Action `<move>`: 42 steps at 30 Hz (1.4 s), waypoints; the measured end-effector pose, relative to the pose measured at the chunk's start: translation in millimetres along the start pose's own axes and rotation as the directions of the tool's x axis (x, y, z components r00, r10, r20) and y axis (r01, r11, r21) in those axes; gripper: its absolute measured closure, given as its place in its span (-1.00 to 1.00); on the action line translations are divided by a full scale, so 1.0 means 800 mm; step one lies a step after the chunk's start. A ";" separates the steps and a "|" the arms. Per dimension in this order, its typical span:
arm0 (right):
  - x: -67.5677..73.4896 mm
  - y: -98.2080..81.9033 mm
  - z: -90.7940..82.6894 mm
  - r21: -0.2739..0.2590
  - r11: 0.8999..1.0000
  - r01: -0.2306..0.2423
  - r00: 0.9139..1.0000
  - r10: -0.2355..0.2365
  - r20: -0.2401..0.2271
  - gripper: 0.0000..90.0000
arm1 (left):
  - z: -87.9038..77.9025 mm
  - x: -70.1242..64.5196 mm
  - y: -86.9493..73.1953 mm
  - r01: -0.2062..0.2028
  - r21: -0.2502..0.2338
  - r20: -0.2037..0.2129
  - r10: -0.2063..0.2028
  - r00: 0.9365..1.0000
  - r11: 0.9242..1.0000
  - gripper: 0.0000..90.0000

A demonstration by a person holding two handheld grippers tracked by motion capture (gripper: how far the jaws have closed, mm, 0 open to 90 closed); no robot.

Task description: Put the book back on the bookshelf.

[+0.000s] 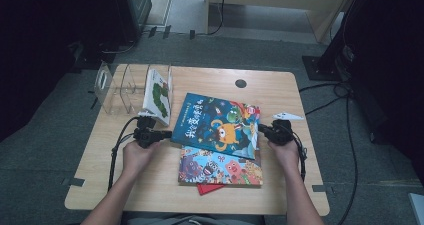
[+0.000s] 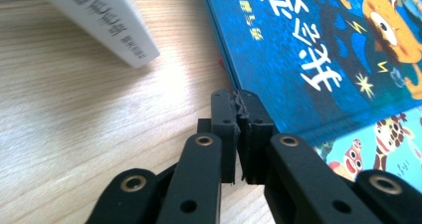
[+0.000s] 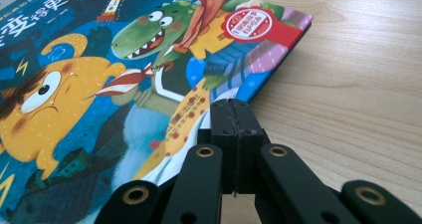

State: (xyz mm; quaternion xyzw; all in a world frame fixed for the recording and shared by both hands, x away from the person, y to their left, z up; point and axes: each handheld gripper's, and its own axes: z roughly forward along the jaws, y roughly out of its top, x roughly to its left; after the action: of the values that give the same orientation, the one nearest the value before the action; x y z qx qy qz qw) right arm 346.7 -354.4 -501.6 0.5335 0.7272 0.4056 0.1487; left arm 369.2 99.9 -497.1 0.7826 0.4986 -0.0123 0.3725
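Writing: blue book (image 1: pixel 218 126) cover carried large white Chinese characters and a red round seal | place: on table (image 1: pixel 90 180), atop another picture book (image 1: pixel 220 169), between my closed, empty left gripper (image 2: pixel 239 95) and right gripper (image 3: pixel 232 103) | high view added clear rack (image 1: pixel 117 87).

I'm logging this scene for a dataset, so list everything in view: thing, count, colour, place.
Table: one, light wood, centre of the high view.
Blue picture book: one, blue with an orange monster, table middle, on top of the stack.
Colourful picture book: one, many colours, under the blue one, nearer the person.
Red item: one, red, peeking out beneath the stack; hard to identify.
Clear rack: one, transparent, far left of the table.
White book: one, white with green, standing in the rack.
Left hand-held gripper: black, shut, at the blue book's left edge.
Right hand-held gripper: black, shut, at its right edge.
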 end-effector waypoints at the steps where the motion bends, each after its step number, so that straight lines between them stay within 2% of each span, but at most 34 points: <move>1: -0.001 0.000 0.000 -0.001 1.000 -0.001 1.000 0.001 0.001 1.00 | 0.002 0.000 0.001 0.007 -0.007 -0.004 -0.007 1.000 1.000 0.92; 5: -0.001 0.000 0.000 0.000 1.000 -0.002 1.000 0.002 -0.001 1.00 | 0.005 0.003 0.002 0.025 -0.009 0.012 -0.025 1.000 1.000 0.96; 8: -0.002 -0.001 -0.002 0.000 1.000 -0.008 1.000 0.008 -0.016 1.00 | 0.005 -0.003 0.001 0.013 0.010 0.018 -0.013 1.000 1.000 1.00; 14: -0.007 -0.002 -0.006 0.001 1.000 -0.025 1.000 0.025 -0.017 1.00 | 0.005 -0.013 -0.006 0.016 0.029 0.050 -0.018 0.999 0.999 1.00; 24: -0.015 -0.004 -0.013 -0.010 0.999 -0.041 0.999 0.041 -0.022 1.00 | 0.006 -0.031 -0.014 0.006 0.037 0.085 -0.009 0.996 0.999 1.00; 26: -0.015 -0.004 -0.014 -0.012 0.999 -0.048 0.998 0.047 -0.052 1.00 | 0.010 -0.040 -0.017 -0.012 0.051 0.102 0.006 0.995 0.999 0.95; 27: -0.015 -0.004 -0.014 -0.012 0.999 -0.048 0.998 0.047 -0.052 1.00 | 0.010 -0.040 -0.017 -0.012 0.051 0.102 0.006 0.995 0.999 0.96; 28: -0.012 -0.003 -0.013 -0.008 1.000 -0.023 0.999 0.023 -0.042 1.00 | 0.009 -0.045 -0.017 -0.025 0.049 0.074 0.022 0.997 0.998 0.95; 29: -0.012 -0.003 -0.013 -0.008 1.000 -0.023 0.999 0.023 -0.042 1.00 | 0.009 -0.045 -0.017 -0.025 0.049 0.074 0.022 0.997 0.998 0.92; 32: -0.012 -0.001 -0.012 -0.010 1.000 -0.019 0.999 0.019 -0.038 1.00 | 0.008 -0.040 -0.015 0.002 0.055 0.083 -0.007 0.996 0.998 0.81; 35: -0.014 -0.001 -0.013 -0.010 1.000 -0.023 0.999 0.022 -0.027 1.00 | 0.008 -0.040 -0.013 0.000 0.047 0.078 -0.004 0.997 0.999 0.79; 38: -0.018 0.000 -0.013 -0.015 0.999 -0.028 1.000 0.028 -0.010 1.00 | 0.006 -0.039 -0.007 -0.013 0.041 0.060 0.011 0.998 0.999 0.67; 40: -0.021 0.000 -0.013 -0.020 0.999 -0.026 1.000 0.027 0.005 1.00 | 0.006 -0.036 -0.002 0.007 0.041 0.057 -0.010 0.998 0.999 0.50; 42: -0.022 0.000 -0.013 -0.022 0.999 -0.034 0.999 0.034 0.008 1.00 | 0.004 -0.032 0.005 0.013 0.043 0.059 -0.015 0.998 0.999 0.45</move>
State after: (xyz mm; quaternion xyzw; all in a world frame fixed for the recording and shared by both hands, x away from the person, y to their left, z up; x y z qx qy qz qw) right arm 346.5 -375.0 -499.0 0.5458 0.7129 0.4136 0.1507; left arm 360.7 76.9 -487.1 0.7861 0.4924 -0.0488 0.3704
